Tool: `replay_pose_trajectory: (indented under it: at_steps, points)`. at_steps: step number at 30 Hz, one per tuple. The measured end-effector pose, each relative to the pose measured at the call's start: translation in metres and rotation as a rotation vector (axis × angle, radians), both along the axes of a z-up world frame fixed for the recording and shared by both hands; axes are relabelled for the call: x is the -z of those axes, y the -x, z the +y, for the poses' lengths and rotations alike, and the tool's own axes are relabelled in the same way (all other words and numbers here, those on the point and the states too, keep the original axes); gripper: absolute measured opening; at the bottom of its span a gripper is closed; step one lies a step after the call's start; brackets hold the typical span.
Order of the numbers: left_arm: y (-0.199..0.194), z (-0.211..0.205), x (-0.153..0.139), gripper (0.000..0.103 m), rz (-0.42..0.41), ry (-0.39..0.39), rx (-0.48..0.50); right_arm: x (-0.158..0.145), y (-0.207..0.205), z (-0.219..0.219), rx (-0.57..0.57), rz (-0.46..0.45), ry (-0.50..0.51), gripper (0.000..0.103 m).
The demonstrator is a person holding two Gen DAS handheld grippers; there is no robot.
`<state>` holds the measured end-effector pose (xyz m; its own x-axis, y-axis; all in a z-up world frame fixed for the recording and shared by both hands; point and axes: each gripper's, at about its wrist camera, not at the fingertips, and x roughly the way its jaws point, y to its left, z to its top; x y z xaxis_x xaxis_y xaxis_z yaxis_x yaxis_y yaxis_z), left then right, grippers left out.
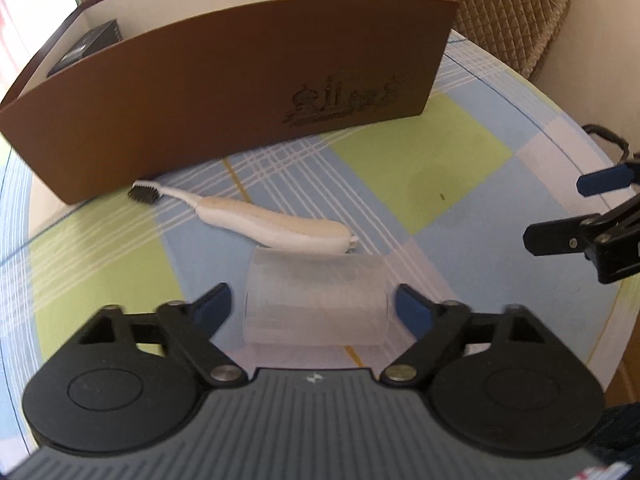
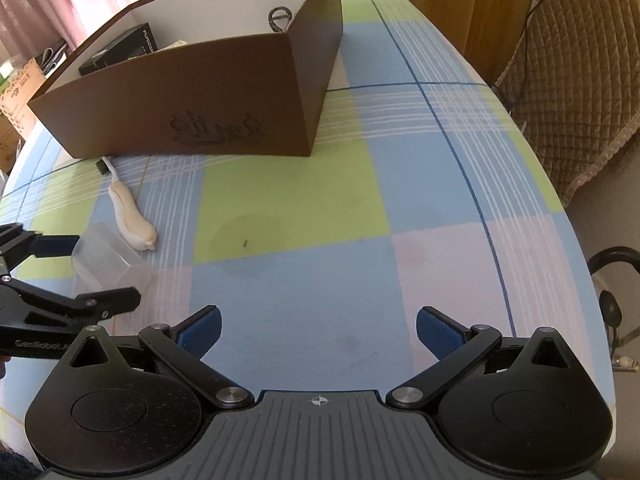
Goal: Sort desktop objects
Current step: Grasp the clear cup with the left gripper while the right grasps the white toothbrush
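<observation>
Between the spread jaws of the left gripper (image 1: 312, 312), a clear plastic cup (image 1: 316, 300) lying on its side on the desk (image 1: 440, 184), long axis running away from the camera toward the brown box (image 1: 240, 92); blue pads just beside the cup walls on either side, contact impossible to tell. Thin, frosted-looking, cylindrical. Just beyond the cup, touching or nearly touching its far end, a white toothbrush (image 1: 276, 228) with a bulbous, curved handle and dark bristles, long axis diagonal: bristle head up-left by the foot of the box, fat butt end down-right at the cup. Desk covered with a smooth checked cloth of pale blue, green and pink squares crossed by white lines. Box of stiff brown card, white inside, a gold skyline of domes printed on the front wall, a metal ring at the back wall, a black carton (image 1: 86, 46) in the left end. Right gripper (image 2: 318, 332) well right of the cup, jaws wide and empty over bare cloth. Quilted tan chair (image 2: 580, 92) past the desk edge.
</observation>
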<state>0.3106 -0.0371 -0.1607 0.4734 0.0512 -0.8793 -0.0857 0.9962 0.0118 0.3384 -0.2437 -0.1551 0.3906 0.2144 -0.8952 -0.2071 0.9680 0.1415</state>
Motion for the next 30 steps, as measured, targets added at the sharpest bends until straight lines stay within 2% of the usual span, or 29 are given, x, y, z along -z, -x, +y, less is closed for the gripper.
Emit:
replay_pose_trajectory:
  at_steps: [1, 6, 10, 17, 19, 21, 22, 26, 28, 30]
  points:
    - [0.001, 0.000, 0.001, 0.069, 0.003, -0.002, 0.005, 0.000, 0.000, 0.001, -0.002, 0.000, -0.002, 0.101]
    - [0.015, 0.011, 0.003, 0.069, 0.006, 0.002, -0.029, 0.003, -0.002, 0.008, -0.031, -0.004, -0.025, 0.101]
    - [0.035, 0.037, 0.003, 0.069, 0.017, 0.003, -0.136, 0.003, -0.005, 0.027, -0.102, -0.023, -0.069, 0.101]
    - [0.072, 0.086, 0.002, 0.069, 0.032, -0.012, -0.342, 0.005, -0.018, 0.085, -0.318, -0.098, -0.124, 0.100]
    - [0.081, 0.095, 0.001, 0.070, 0.032, -0.008, -0.382, 0.007, -0.024, 0.104, -0.388, -0.128, -0.123, 0.094]
    - [0.089, 0.101, -0.001, 0.074, 0.023, 0.007, -0.408, 0.012, -0.030, 0.121, -0.455, -0.146, -0.120, 0.077]
    - [0.092, 0.103, -0.001, 0.077, 0.018, 0.013, -0.417, 0.015, -0.033, 0.129, -0.482, -0.150, -0.116, 0.075]
    - [0.101, 0.103, -0.002, 0.077, 0.013, 0.016, -0.426, 0.026, -0.046, 0.151, -0.534, -0.161, -0.113, 0.067]
    - [0.101, 0.103, -0.003, 0.077, 0.013, 0.016, -0.427, 0.031, -0.048, 0.157, -0.555, -0.160, -0.113, 0.057]
    - [0.099, 0.103, -0.005, 0.077, 0.010, 0.016, -0.424, 0.034, -0.047, 0.157, -0.585, -0.165, -0.102, 0.038]
